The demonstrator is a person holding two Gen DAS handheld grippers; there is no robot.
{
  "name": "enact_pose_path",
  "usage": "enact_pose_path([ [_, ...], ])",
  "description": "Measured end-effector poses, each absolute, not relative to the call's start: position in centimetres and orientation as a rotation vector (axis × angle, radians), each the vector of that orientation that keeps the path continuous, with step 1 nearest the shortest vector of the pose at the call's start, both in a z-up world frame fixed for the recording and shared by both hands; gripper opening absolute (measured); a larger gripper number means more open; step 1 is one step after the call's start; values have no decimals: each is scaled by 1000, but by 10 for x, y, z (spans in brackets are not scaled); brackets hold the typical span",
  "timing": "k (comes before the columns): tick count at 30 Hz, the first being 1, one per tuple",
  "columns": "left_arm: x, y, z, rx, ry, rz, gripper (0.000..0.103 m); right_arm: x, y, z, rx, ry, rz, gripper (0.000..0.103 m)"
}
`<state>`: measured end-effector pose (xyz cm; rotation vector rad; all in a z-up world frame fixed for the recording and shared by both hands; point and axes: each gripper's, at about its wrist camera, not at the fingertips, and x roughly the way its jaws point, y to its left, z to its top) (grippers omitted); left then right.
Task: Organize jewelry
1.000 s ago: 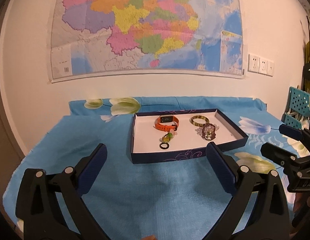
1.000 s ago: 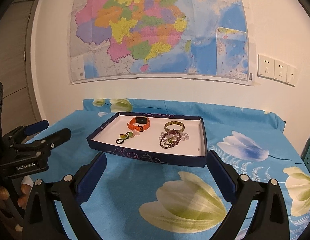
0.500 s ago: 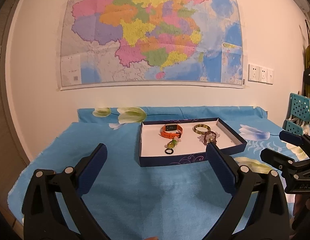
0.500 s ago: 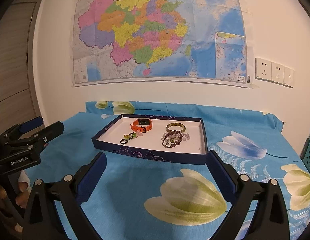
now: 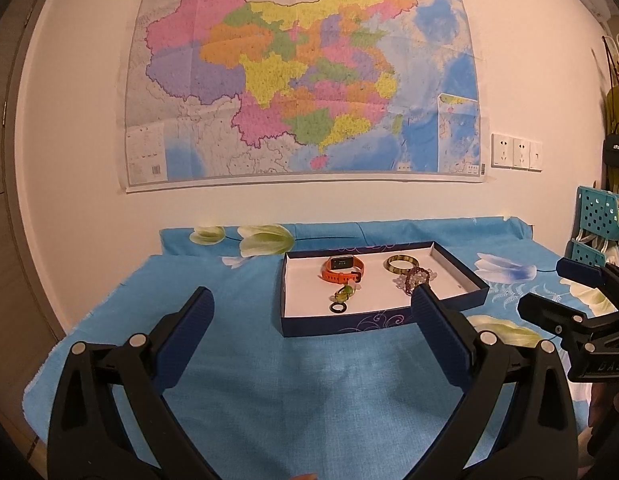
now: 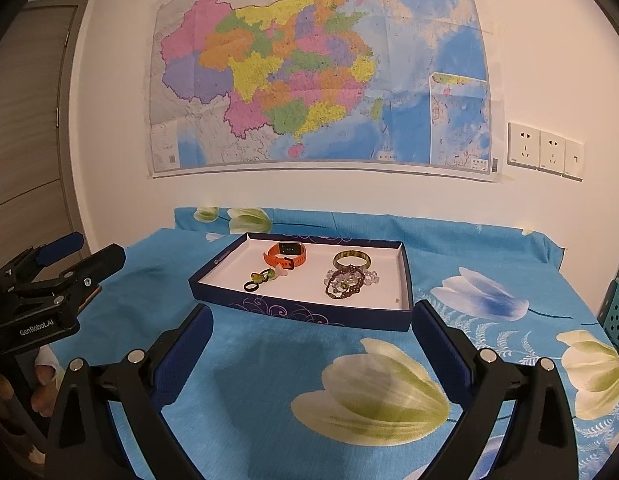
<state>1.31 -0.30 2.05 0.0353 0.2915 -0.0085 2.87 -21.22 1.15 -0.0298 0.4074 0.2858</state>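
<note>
Left tool [image 5: 309, 316]: black arms, blue ribbed pads, silver screws; right tool [image 6: 309, 320] alike; "GenRobot.AI" lettering.

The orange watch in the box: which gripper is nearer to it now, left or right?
Hard to tell. The left gripper and right gripper both hover open, short of the box, the orange watch far ahead.

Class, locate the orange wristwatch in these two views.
The orange wristwatch lies inside the shallow dark-blue box, at its far side near the wall, left of the green-brown bangle and just beyond the small charm with a black ring.

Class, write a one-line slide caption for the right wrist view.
Open right gripper faces a navy tray holding an orange watch.
</note>
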Motion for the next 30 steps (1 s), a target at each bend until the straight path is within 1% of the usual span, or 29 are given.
enact_pose_path([
  [30, 2, -2, 26, 37, 253, 7, 97, 26, -210, 14, -28, 389, 286, 96],
])
